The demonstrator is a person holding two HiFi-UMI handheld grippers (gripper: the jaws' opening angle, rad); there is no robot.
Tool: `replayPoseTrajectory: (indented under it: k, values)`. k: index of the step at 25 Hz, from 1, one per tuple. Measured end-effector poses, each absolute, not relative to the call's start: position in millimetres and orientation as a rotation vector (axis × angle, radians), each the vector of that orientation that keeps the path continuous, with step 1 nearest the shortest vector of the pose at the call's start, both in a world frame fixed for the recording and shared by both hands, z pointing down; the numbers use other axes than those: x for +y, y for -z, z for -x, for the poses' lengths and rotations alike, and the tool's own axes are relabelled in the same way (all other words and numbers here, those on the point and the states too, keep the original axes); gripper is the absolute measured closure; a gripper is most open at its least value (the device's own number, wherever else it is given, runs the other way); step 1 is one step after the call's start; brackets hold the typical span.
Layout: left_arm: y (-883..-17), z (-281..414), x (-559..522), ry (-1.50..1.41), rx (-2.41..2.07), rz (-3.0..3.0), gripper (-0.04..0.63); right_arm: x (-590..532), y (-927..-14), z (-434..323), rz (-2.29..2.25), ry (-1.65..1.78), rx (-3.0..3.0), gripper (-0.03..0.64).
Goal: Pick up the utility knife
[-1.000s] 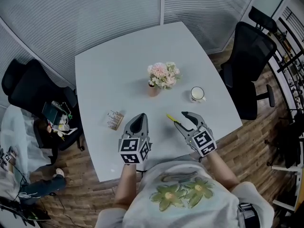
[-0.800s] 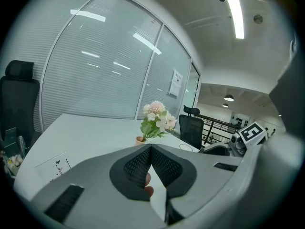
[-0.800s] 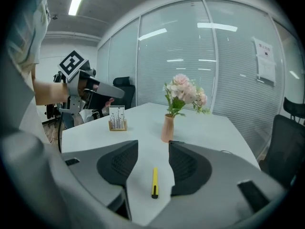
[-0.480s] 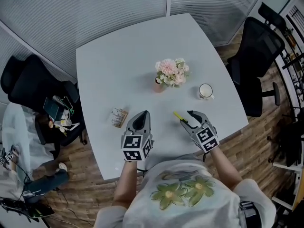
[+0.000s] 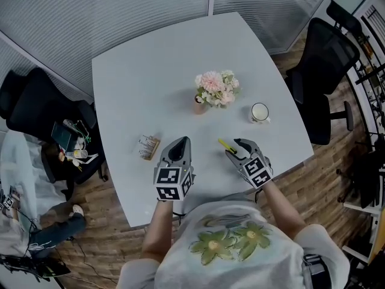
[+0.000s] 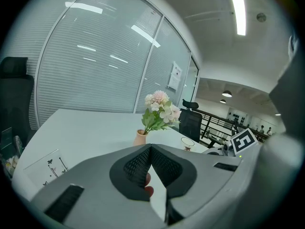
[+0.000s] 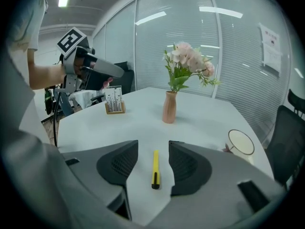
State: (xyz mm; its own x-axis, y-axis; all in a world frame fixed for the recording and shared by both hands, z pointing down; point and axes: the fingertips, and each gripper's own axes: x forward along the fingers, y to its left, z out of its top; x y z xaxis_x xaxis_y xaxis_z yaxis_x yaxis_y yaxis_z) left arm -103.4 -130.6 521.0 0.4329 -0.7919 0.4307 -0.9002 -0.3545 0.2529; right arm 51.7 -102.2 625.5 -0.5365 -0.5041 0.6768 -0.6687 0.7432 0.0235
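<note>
Approach stage of the pickup: nothing is lifted yet. The grasp itself, closing and raising, is left to do.

Table (image 5: 150,71): pale, rounded top. It carries every item below.

Vase of flowers (image 5: 215,89): upright near the middle of the table, well apart from both grippers.

Left gripper (image 5: 181,141): held low over the near part of the table. In the left gripper view its jaws (image 6: 150,149) meet at the tips, with no object clamped between them. It appears to play no part in the grasp.

Right gripper (image 5: 234,148): held at the near right of the table with its jaws spread wide. In the right gripper view the gap (image 7: 153,146) frames the target, and neither pad touches it.

Cup (image 5: 260,111): to the right of the vase, beyond the right gripper.

Utility knife (image 7: 155,168): yellow with a dark end, lying flat on the table. It lies lengthwise between the right jaws and roughly centred (the head view shows it (image 5: 225,144) at that gripper's tips). Judged from this alignment, lowering a little and closing should suffice.
</note>
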Motion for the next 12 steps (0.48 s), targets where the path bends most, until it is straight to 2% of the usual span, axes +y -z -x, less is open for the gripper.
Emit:
replayPoseTrajectory:
  k: [12]
  values:
    - [-527,102,-128,-0.361,-1.405,-2.243,0.594,-99,-672,-51,-0.789,-0.344,-2.179,0.408]
